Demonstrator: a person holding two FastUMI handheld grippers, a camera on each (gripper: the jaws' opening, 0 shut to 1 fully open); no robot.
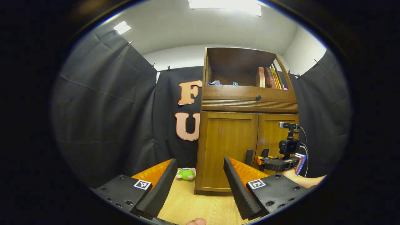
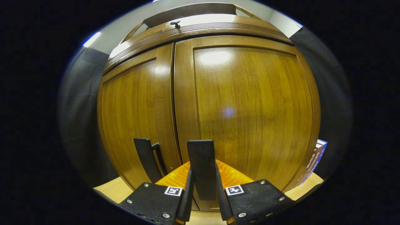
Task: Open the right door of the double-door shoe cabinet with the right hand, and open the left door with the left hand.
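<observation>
Left gripper view: the left gripper sits low over the pale wood-grain floor, its jaws spread wide with nothing between them. Just past them a small green and pink plush toy lies on the floor by the cabinet's left front corner. The tall brown wooden double-door shoe cabinet stands ahead, both lower doors flat and closed, the left door beside the right door. Low at the seam each door carries a dark upright handle, the left door's handle near the right door's handle. The right gripper, held by a hand, reaches in at the right door's handle with a small black camera riding on top. Above the doors runs a drawer with a round dark knob, and the open shelf on top holds a few upright books at its right end.

Right gripper view: the jaws are pinched on the right door's handle, both fingers pressing its flat dark bar. The left door's handle stands free just beside it. A book leans at the cabinet's right side.
</observation>
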